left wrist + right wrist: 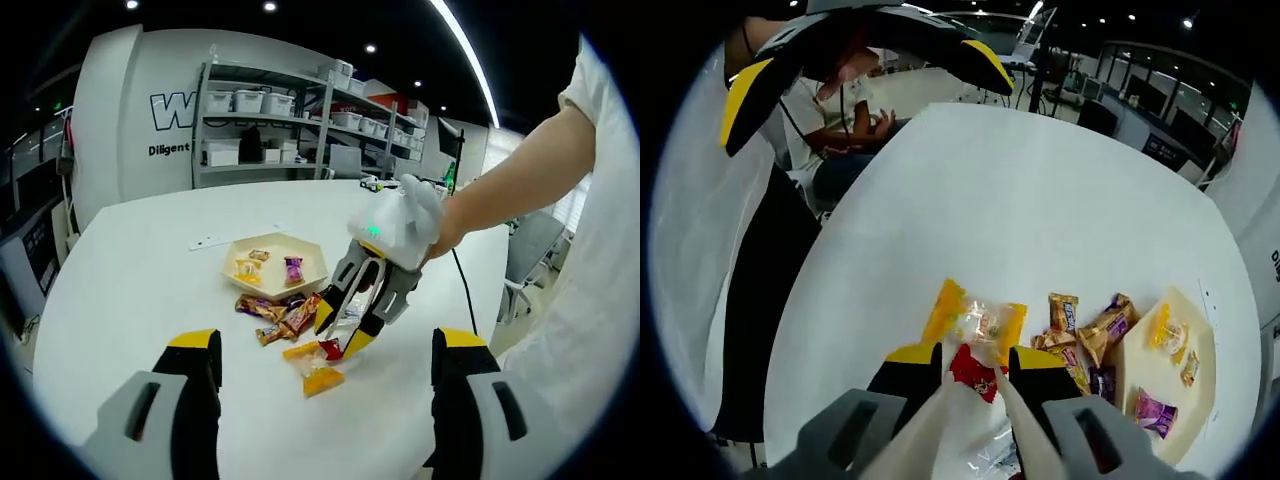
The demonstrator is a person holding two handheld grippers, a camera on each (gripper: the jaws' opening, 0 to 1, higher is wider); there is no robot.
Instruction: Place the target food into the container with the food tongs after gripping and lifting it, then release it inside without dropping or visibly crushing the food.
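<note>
White worktop (pixel 130 280); cream tray (pixel 312 262); yellow-edged clear packet (pixel 975 322); red sweet (pixel 975 371); purple sweet (pixel 1155 410); grey tongs (pixel 970 362), yellow-tipped.

We see smooth matt white table (pixel 1040 190), glossy crinkled plastic snack wrappers (pixel 985 322), matt beige tray (pixel 315 262).

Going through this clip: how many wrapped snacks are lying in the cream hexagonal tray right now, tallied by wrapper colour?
Yellow wrapped snack: 1
Orange-brown wrapped snack: 1
Purple wrapped snack: 1
Total in the cream hexagonal tray: 3
</note>
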